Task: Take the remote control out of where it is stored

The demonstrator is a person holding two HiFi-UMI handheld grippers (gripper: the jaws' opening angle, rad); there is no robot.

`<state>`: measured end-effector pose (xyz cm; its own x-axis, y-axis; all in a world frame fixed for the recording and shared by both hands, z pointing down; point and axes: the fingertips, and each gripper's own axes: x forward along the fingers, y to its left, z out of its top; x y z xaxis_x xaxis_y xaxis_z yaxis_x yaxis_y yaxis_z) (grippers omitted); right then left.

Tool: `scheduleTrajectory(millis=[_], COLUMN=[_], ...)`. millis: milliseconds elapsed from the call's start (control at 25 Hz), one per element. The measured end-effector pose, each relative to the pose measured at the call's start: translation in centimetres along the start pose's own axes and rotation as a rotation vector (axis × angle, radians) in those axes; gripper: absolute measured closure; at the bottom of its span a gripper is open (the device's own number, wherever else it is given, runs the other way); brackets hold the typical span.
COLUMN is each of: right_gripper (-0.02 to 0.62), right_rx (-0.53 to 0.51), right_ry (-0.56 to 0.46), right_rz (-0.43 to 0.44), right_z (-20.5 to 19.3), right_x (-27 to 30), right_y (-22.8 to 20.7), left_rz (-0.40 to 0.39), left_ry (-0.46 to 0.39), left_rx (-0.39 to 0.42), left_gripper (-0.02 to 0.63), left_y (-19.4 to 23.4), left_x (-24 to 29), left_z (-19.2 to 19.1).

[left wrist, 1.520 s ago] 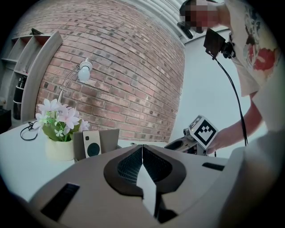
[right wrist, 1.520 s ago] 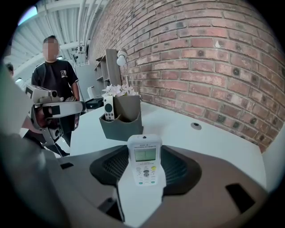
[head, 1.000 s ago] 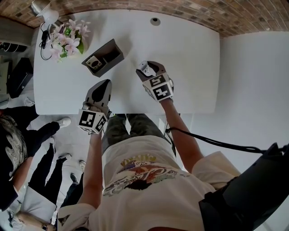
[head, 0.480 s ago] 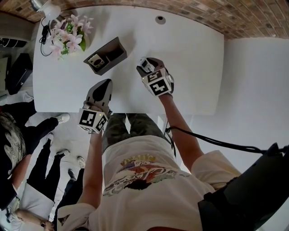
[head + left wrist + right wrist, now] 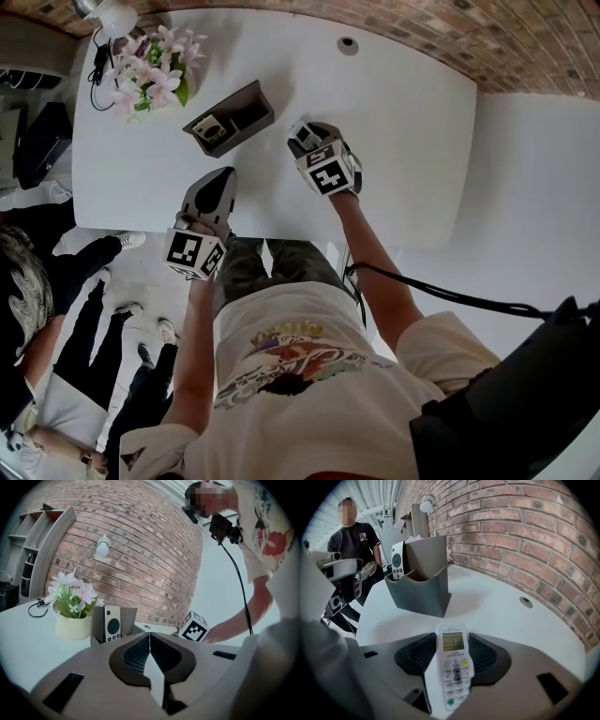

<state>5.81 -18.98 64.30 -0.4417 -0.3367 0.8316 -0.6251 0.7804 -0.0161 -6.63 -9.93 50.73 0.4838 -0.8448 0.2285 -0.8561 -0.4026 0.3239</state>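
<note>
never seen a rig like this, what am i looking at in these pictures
A person holds two hand-held grippers, no robot. The head view looks down from a camera on the person's head; the other two views ride on each gripper, looking along its jaws. On the white table stand a flower pot and a grey holder with a small remote inside. The right gripper's jaws clamp a white remote with a screen; the left gripper's jaws are shut, empty.

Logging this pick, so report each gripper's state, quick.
Left gripper: closed, holding nothing.
Right gripper: closed on the white remote control.
</note>
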Motion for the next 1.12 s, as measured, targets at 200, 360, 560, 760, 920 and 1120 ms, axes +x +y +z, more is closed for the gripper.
scheduleTrajectory(millis=[200, 360, 560, 760, 920, 1120], right_gripper=[0.371, 0.371, 0.371, 0.37, 0.37, 0.37], right_rx=[-0.019, -0.016, -0.007, 0.005, 0.003, 0.009], right_ry=[0.036, 0.045, 0.039, 0.024, 0.022, -0.01], right_rz=[0.013, 0.022, 0.025, 0.03, 0.046, 0.055], right_z=[-0.5, -1.0, -0.8, -0.6, -0.6, 0.1], right_x=[1.1, 1.5, 1.6, 1.7, 1.6, 1.0], right_y=[0.4, 0.4, 0.4, 0.4, 0.7, 0.8], left_rz=[0.012, 0.016, 0.02, 0.008, -0.001, -0.008], left_ry=[-0.004, -0.01, -0.015, -0.016, -0.02, -0.024], left_rx=[-0.001, 0.004, 0.004, 0.008, 0.015, 0.024], left_gripper=[0.6, 0.6, 0.6, 0.6, 0.6, 0.6], left_y=[0.5, 0.7, 0.6, 0.2, -0.2, -0.5], left_x=[0.3, 0.4, 0.5, 0.7, 0.5, 0.1], left_z=[0.4, 0.8, 0.9, 1.0, 1.3, 1.7])
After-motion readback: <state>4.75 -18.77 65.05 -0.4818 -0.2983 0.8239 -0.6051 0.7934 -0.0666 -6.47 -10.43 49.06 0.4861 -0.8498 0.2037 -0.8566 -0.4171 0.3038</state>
